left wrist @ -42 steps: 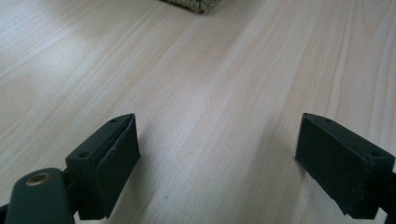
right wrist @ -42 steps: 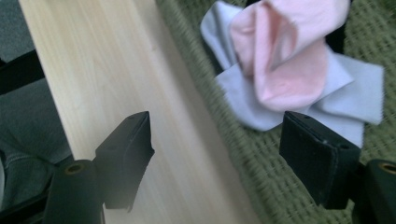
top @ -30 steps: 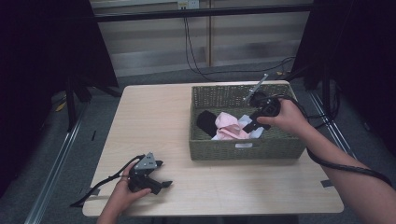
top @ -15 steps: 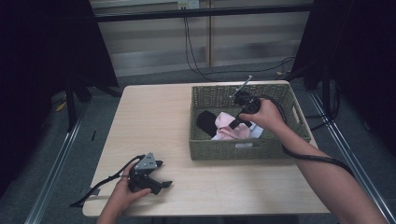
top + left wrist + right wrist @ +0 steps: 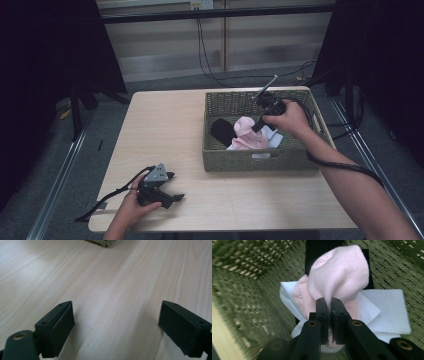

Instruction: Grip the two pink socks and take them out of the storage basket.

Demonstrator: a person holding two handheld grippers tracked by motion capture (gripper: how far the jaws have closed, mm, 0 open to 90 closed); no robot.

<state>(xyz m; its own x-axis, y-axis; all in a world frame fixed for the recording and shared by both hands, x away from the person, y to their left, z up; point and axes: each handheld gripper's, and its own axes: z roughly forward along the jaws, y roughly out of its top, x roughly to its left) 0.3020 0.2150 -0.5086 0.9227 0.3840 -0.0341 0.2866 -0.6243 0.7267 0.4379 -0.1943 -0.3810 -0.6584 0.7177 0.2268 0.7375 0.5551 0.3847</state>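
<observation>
A light wooden table [image 5: 165, 130] fills the middle of the high view, and a green woven basket [image 5: 260, 161] stands on its right half, toward the right of centre of the frame. Inside the basket lie a pink cloth [image 5: 246, 135], a black cloth [image 5: 222, 131] just to its left and a white cloth [image 5: 272, 137] at its right, all touching in one heap. The right gripper [image 5: 257, 127] reaches down into the basket from the person's right hand [image 5: 290, 117], its cable looping along the forearm toward the lower right of the frame. In the right gripper view its two black jaws stand nearly closed at the bottom centre, pinching a fold of the pink cloth [image 5: 337, 277], which bulges up above the fingertips; the white cloth [image 5: 384, 312] spreads to the right beneath it, and the black cloth [image 5: 317, 252] shows at the top behind the pink one. The left gripper [image 5: 172, 197] rests on the table at the lower left of the high view, held by the left hand [image 5: 127, 210], well apart from the basket. In the left gripper view its jaws stand wide apart over bare wood, holding nothing, with a corner of the basket [image 5: 102, 242] at the top edge.
</observation>
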